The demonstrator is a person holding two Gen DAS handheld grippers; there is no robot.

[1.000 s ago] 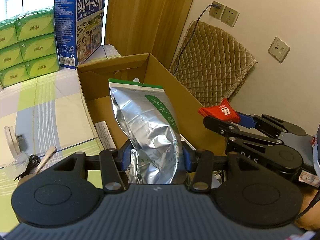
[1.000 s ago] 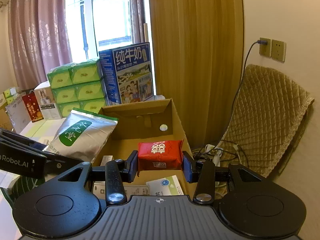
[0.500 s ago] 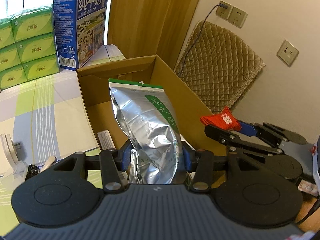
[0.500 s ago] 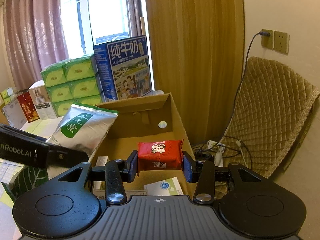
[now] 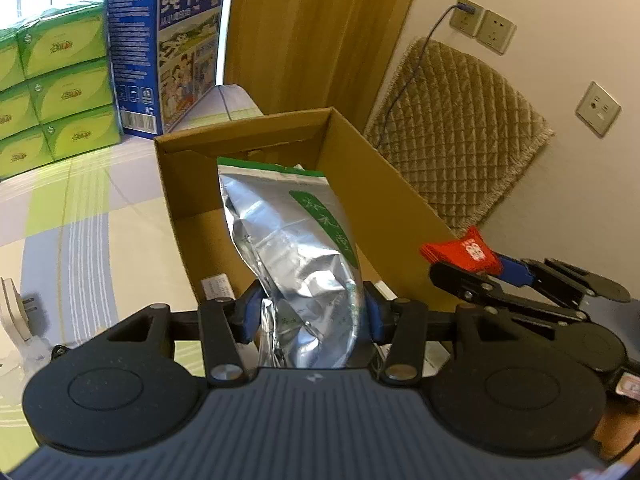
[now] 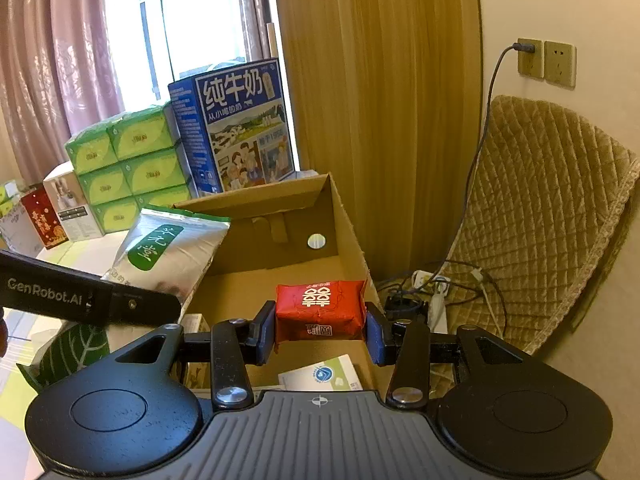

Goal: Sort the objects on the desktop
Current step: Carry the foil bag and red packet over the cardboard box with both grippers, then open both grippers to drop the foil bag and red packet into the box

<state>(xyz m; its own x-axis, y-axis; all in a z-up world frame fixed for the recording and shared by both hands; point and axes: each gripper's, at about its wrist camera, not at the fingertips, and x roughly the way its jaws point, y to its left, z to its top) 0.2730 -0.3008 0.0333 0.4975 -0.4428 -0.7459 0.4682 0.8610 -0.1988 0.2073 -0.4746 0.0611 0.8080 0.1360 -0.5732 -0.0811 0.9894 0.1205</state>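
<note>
Left wrist view
Left gripper (image 5: 311,316): jaws closed on the silver foil pouch (image 5: 294,248), pinching its lower end.
Silver foil pouch: rises upright from between the jaws, over the open cardboard box (image 5: 384,200).
Right gripper (image 5: 478,276): right of the jaws, beside the box's right wall, carrying the red packet (image 5: 460,250).
Milk carton (image 5: 172,44): beyond the box, far ahead of the jaws.

Right wrist view
Right gripper (image 6: 320,330): jaws closed on the red packet (image 6: 321,310), one pad on each end.
Red packet: held level above the cardboard box (image 6: 348,224) interior.
Silver foil pouch (image 6: 172,254): left of the jaws, at the box's left edge.
Green tissue packs (image 6: 128,172): stacked far ahead, to the left.
</note>
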